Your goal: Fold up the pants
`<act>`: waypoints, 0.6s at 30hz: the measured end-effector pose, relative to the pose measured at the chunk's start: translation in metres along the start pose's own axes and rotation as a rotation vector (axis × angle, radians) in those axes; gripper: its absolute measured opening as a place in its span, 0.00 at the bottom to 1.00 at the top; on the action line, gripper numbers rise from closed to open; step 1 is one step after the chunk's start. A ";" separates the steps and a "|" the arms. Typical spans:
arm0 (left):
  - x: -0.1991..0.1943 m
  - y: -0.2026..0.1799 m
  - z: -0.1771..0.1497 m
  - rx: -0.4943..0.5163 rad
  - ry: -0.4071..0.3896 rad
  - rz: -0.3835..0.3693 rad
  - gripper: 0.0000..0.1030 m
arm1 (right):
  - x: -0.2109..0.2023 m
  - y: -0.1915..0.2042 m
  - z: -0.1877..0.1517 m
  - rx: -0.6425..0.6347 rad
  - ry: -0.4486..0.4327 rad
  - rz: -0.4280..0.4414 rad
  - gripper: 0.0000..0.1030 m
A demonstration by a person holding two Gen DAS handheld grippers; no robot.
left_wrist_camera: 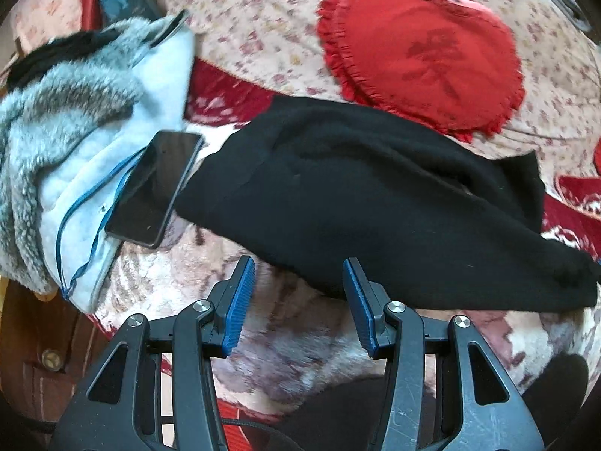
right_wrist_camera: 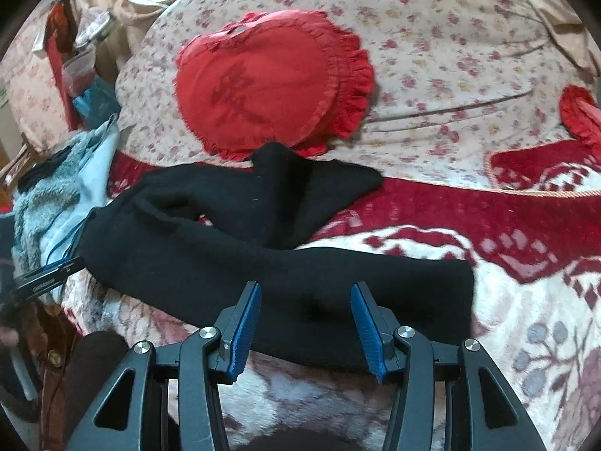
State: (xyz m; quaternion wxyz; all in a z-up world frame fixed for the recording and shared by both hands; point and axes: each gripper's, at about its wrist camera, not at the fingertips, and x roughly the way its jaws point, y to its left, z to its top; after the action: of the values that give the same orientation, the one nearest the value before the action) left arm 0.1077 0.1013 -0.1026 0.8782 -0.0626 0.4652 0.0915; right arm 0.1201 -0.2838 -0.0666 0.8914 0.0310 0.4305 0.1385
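Observation:
Black pants (left_wrist_camera: 375, 195) lie spread across the patterned blanket on the bed, running from upper left to lower right in the left wrist view. In the right wrist view the pants (right_wrist_camera: 233, 248) lie with one leg toward me and the other leg bent up toward the red cushion. My left gripper (left_wrist_camera: 298, 267) is open and empty, just above the pants' near edge. My right gripper (right_wrist_camera: 305, 289) is open and empty, its blue pads over the near leg's edge. The left gripper's tip also shows at the right wrist view's left edge (right_wrist_camera: 49, 274).
A red heart-shaped cushion (left_wrist_camera: 420, 52) lies on the floral quilt behind the pants. A black phone (left_wrist_camera: 154, 188) with a blue cord rests on a light blue furry garment (left_wrist_camera: 75, 143) at the left. The red and white blanket (right_wrist_camera: 488, 233) extends to the right. The bed's wooden edge (left_wrist_camera: 45, 357) is at lower left.

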 end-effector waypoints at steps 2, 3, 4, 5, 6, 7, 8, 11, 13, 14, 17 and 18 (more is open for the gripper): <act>0.006 0.012 0.002 -0.037 0.016 -0.002 0.47 | 0.005 0.008 0.001 -0.019 0.008 0.035 0.46; 0.008 0.017 0.002 -0.053 0.017 0.000 0.47 | 0.009 0.017 0.002 -0.037 0.017 0.069 0.46; 0.010 0.021 0.003 -0.066 0.017 0.004 0.47 | 0.013 0.024 0.003 -0.050 0.022 0.091 0.46; 0.011 0.024 0.003 -0.074 0.016 0.006 0.47 | 0.018 0.033 0.004 -0.073 0.031 0.119 0.46; 0.013 0.027 0.004 -0.086 0.016 0.004 0.47 | 0.024 0.047 0.005 -0.107 0.042 0.152 0.46; 0.016 0.030 0.005 -0.102 0.018 -0.001 0.47 | 0.029 0.057 0.005 -0.131 0.049 0.172 0.46; 0.019 0.033 0.007 -0.121 0.023 -0.008 0.47 | 0.035 0.069 0.005 -0.161 0.059 0.199 0.46; 0.031 0.042 0.013 -0.178 0.040 -0.029 0.47 | 0.057 0.108 0.003 -0.255 0.106 0.288 0.46; 0.038 0.046 0.017 -0.208 0.044 -0.035 0.47 | 0.070 0.133 -0.003 -0.338 0.132 0.313 0.46; 0.043 0.046 0.019 -0.218 0.051 -0.035 0.47 | 0.077 0.144 -0.006 -0.380 0.143 0.318 0.46; 0.057 0.045 0.024 -0.235 0.077 -0.049 0.47 | 0.098 0.167 -0.017 -0.481 0.175 0.315 0.46; 0.060 0.043 0.025 -0.236 0.080 -0.047 0.48 | 0.107 0.174 -0.021 -0.518 0.184 0.297 0.46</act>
State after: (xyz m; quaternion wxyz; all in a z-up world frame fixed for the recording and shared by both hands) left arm 0.1513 0.1547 -0.1398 0.8475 -0.1800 0.4841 0.1225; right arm 0.1282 -0.0892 -0.1305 0.7970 -0.1473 0.4503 0.3746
